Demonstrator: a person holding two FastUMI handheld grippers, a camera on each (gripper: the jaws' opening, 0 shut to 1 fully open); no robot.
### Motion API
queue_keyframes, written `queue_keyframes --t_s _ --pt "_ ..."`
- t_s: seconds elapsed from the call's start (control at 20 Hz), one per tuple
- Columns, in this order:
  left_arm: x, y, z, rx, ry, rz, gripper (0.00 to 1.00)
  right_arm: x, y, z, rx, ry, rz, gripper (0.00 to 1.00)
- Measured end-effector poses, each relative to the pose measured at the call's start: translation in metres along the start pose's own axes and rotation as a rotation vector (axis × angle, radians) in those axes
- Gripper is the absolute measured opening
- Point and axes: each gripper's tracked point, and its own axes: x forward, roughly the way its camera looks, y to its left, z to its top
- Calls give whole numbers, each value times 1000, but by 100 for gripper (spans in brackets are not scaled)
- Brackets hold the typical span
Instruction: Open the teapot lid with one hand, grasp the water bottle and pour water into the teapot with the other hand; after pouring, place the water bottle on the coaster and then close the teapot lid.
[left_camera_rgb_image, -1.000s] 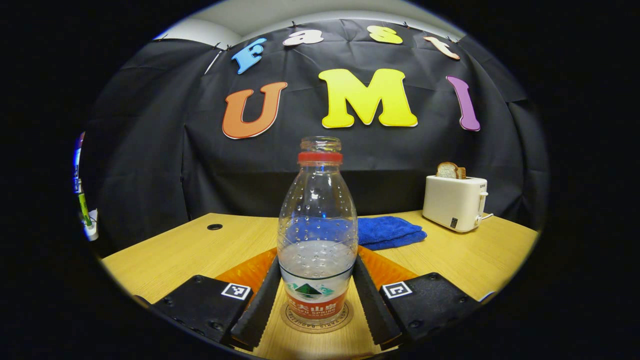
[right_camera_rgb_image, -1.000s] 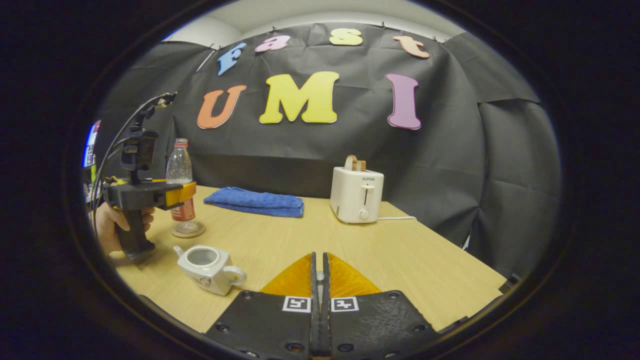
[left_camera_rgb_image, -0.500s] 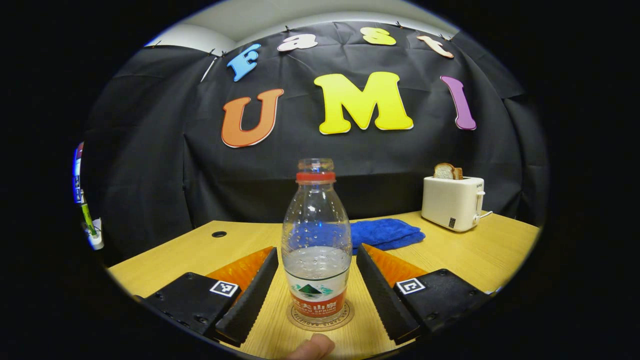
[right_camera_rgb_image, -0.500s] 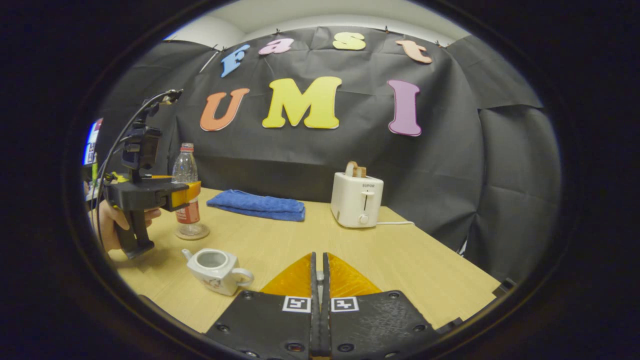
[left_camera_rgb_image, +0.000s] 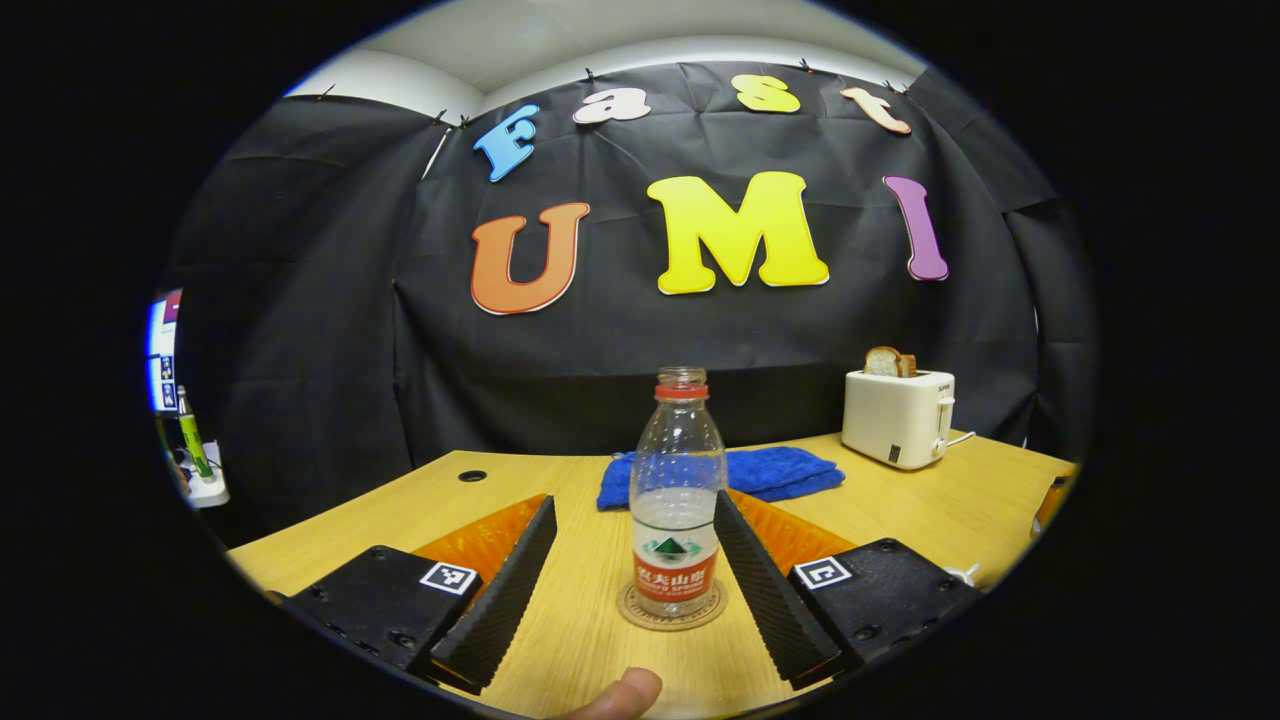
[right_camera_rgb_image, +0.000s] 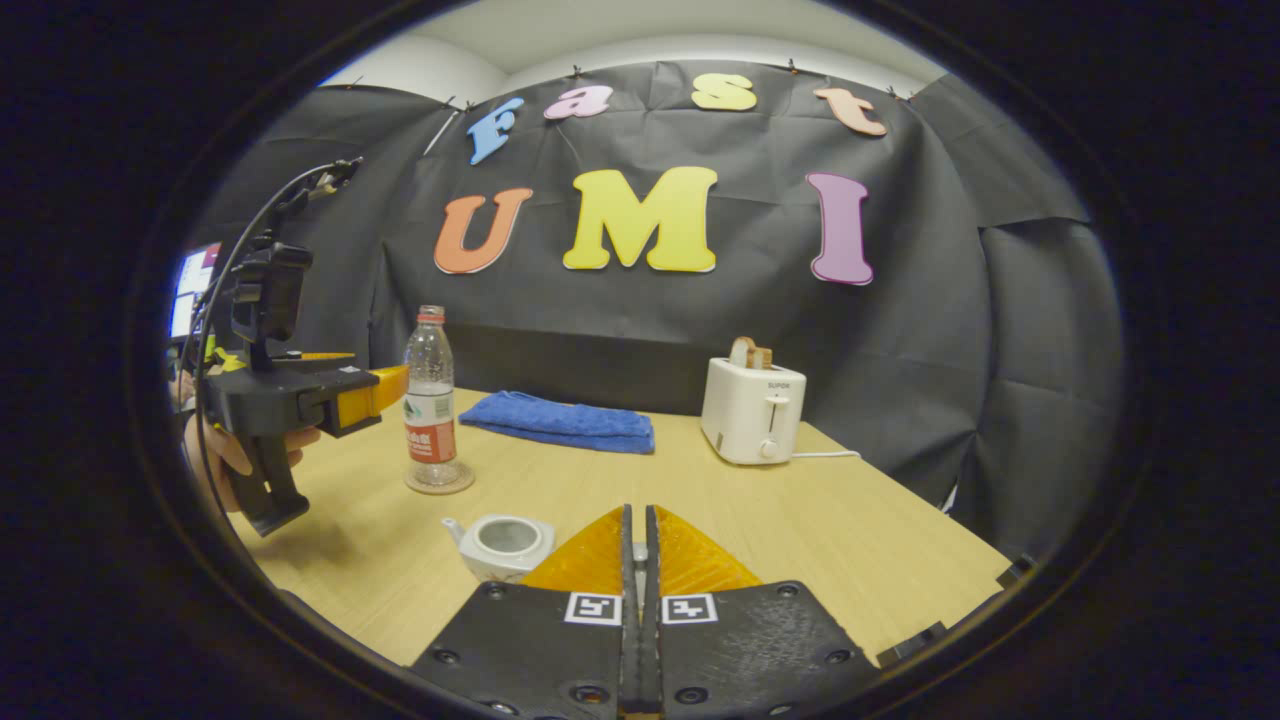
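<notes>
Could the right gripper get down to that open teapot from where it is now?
Probably yes. The teapot sits just ahead-left of the right gripper on bare table; the left gripper is off beside the water bottle.

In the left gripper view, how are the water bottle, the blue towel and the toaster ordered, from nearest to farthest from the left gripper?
1. Water bottle, straight ahead on the coaster, just past the open left gripper.
2. Blue towel, behind the bottle.
3. Toaster, far right.

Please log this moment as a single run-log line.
clear plastic water bottle: upright on round coaster | left gripper: open | white ceramic teapot: lidless | right gripper: shut
</notes>
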Motion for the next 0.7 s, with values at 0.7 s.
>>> queue_keyframes --t_s 0.7 --pt "-48 44 -12 -20 44 110 99 46 69 0 47 54 187 0"
